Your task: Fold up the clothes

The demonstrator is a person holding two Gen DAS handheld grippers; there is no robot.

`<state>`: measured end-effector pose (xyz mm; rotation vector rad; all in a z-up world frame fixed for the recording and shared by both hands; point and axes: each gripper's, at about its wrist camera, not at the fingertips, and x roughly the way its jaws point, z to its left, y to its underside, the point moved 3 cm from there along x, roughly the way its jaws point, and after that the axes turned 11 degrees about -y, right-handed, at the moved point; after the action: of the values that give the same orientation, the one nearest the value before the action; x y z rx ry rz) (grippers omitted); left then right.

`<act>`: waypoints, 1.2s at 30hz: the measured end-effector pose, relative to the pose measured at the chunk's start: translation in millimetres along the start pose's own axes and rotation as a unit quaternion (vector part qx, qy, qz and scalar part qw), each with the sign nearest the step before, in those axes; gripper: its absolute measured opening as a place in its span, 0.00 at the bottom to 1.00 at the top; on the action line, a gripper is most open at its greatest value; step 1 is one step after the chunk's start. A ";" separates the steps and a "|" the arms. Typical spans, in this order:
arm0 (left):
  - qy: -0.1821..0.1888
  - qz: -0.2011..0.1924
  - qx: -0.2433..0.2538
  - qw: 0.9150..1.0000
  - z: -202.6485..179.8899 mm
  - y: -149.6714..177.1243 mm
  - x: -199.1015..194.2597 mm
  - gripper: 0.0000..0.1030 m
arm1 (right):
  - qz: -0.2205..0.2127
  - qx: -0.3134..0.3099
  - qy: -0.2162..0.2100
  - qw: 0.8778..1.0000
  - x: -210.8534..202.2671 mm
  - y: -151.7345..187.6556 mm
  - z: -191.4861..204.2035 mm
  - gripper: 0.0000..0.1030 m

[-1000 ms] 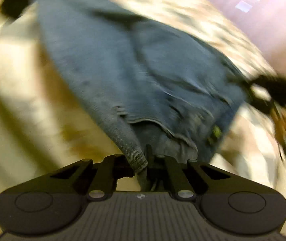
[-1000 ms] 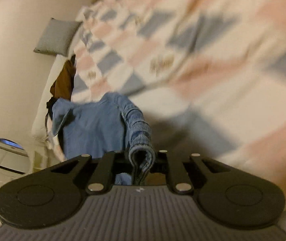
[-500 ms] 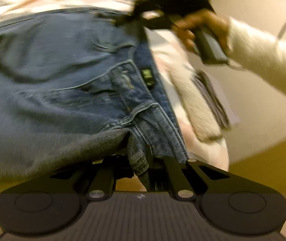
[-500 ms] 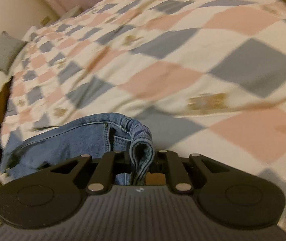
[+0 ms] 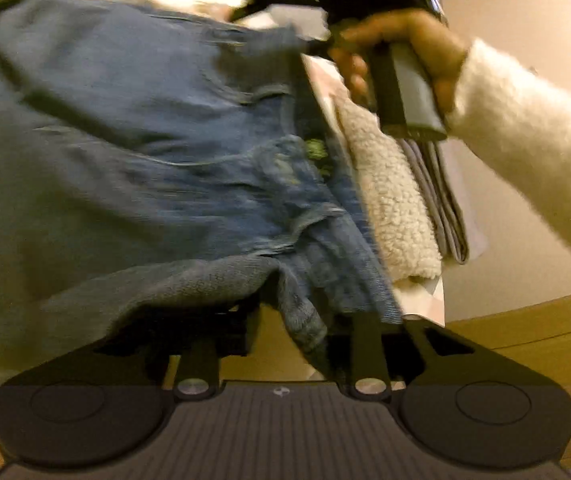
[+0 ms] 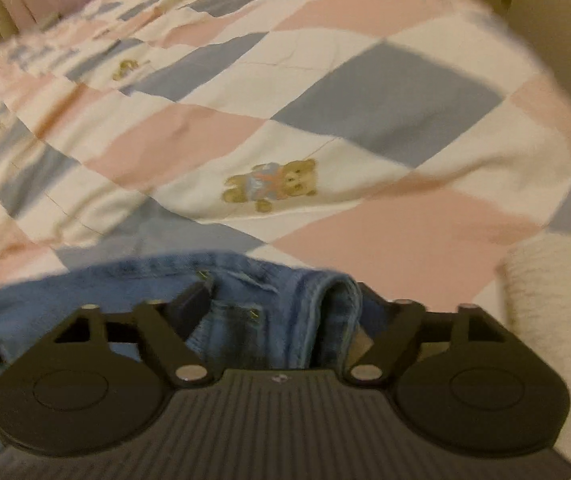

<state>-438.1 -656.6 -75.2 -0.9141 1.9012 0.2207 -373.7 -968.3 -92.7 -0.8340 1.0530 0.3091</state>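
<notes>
Lying across the near part of the bed, the jeans spread out in front of both grippers; the left gripper has its fingers apart, with a bunched fold of the waistband hanging loose between them, touching the right-hand finger more than the left; whether any cloth is pinched there cannot be told, since the denim hides the tips; the right gripper also stands spread wide, its two fingers well apart, and a rolled edge of the jeans sits in the gap between them without being squeezed; in the left wrist view the person's right hand grips the handle of the other tool at the far side of the jeans, the arm in a cream fleece sleeve; a folded fluffy white garment lies just beside the jeans at the bed's edge, with a grey folded piece against its outer side; the quilt under everything is checked in pink, grey and white, with a teddy bear print near the jeans; both views are blurred.
</notes>
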 end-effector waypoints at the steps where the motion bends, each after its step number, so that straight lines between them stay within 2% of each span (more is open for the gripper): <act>1: 0.003 0.002 -0.005 1.000 7.2 2.6 -11.5 0.47 | -0.009 -0.011 0.017 1.000 -6.1 3.8 4.5 0.83; 2: 0.005 -0.001 -0.009 1.000 13.5 5.9 -24.3 0.53 | -0.018 -0.012 0.023 1.000 -13.5 7.5 7.7 0.83; 4: 0.009 -0.005 -0.017 1.000 26.1 12.3 -50.1 0.56 | -0.033 0.005 0.018 0.999 -26.6 13.0 11.6 0.83; 7: 0.003 -0.019 -0.010 1.000 36.7 15.4 -86.1 0.57 | -0.053 0.014 -0.036 0.998 -43.1 17.8 31.8 0.82; 9: -0.038 -0.047 -0.032 0.998 60.1 12.8 -114.0 0.57 | -0.063 -0.033 -0.091 0.993 -48.3 21.0 62.2 0.76; 11: -0.115 -0.072 -0.061 0.989 94.8 8.9 -133.5 0.57 | -0.062 -0.114 -0.138 0.982 -46.4 25.3 101.9 0.73; 12: -0.159 -0.085 -0.070 0.981 114.6 7.7 -143.7 0.56 | -0.058 -0.160 -0.158 0.973 -43.7 27.8 122.8 0.67; 13: -0.208 -0.093 -0.075 0.971 135.7 7.0 -154.7 0.56 | -0.055 -0.207 -0.174 0.961 -40.6 30.4 144.8 0.64; 14: -0.257 -0.096 -0.073 0.959 157.8 6.1 -166.0 0.55 | -0.052 -0.239 -0.187 0.951 -38.1 32.0 161.9 0.56; 15: -0.304 -0.097 -0.070 0.945 180.0 4.8 -177.6 0.55 | -0.051 -0.268 -0.202 0.941 -35.3 32.9 179.1 0.49; 18: -0.421 -0.095 -0.045 0.901 235.7 2.5 -206.6 0.55 | -0.047 -0.340 -0.246 0.907 -24.2 33.5 228.5 0.47; 21: -0.493 -0.080 0.001 0.866 276.8 3.8 -216.5 0.57 | -0.035 -0.378 -0.267 0.886 -9.7 35.0 272.4 0.48; 24: -0.537 -0.069 0.043 0.839 317.5 4.8 -211.8 0.59 | -0.026 -0.417 -0.260 0.871 16.3 41.2 313.3 0.54; 25: -0.546 -0.066 0.052 0.833 331.8 4.2 -209.8 0.59 | -0.017 -0.430 -0.251 0.867 28.8 43.3 326.5 0.54; 26: -0.549 -0.065 0.057 0.831 344.1 2.1 -207.1 0.59 | 0.000 -0.443 -0.242 0.864 43.1 45.6 338.6 0.55; 28: -0.545 -0.060 0.074 0.833 367.7 -3.3 -198.3 0.59 | 0.038 -0.466 -0.221 0.856 70.5 52.4 356.8 0.55; 29: -0.543 -0.058 0.089 0.833 375.5 -6.8 -192.6 0.59 | 0.064 -0.482 -0.213 0.847 82.6 57.8 364.5 0.54; 30: -0.542 -0.057 0.107 0.832 380.9 -11.5 -185.6 0.58 | 0.084 -0.497 -0.209 0.838 91.0 63.4 371.4 0.48; 31: -0.537 -0.055 0.124 0.832 388.1 -15.1 -184.0 0.53 | 0.095 -0.505 -0.212 0.831 95.1 67.1 376.6 0.44; 32: -0.530 -0.052 0.141 0.834 396.5 -17.9 -185.9 0.29 | 0.111 -0.499 -0.224 0.830 96.5 67.5 380.6 0.17; 33: -0.520 -0.045 0.159 0.838 406.5 -21.3 -187.6 0.06 | 0.125 -0.482 -0.231 0.836 95.8 65.2 383.7 0.08; 34: -0.506 -0.046 0.180 0.842 412.5 -26.1 -194.4 0.05 | 0.135 -0.470 -0.235 0.840 94.2 62.9 386.8 0.08; 36: -0.478 -0.064 0.232 0.845 416.7 -39.7 -217.5 0.05 | 0.121 -0.473 -0.217 0.845 81.7 54.2 392.1 0.06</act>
<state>-69.0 -363.5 -96.3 -0.4391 0.8841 0.0919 -115.1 -657.7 -96.6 -1.4157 0.5240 1.2442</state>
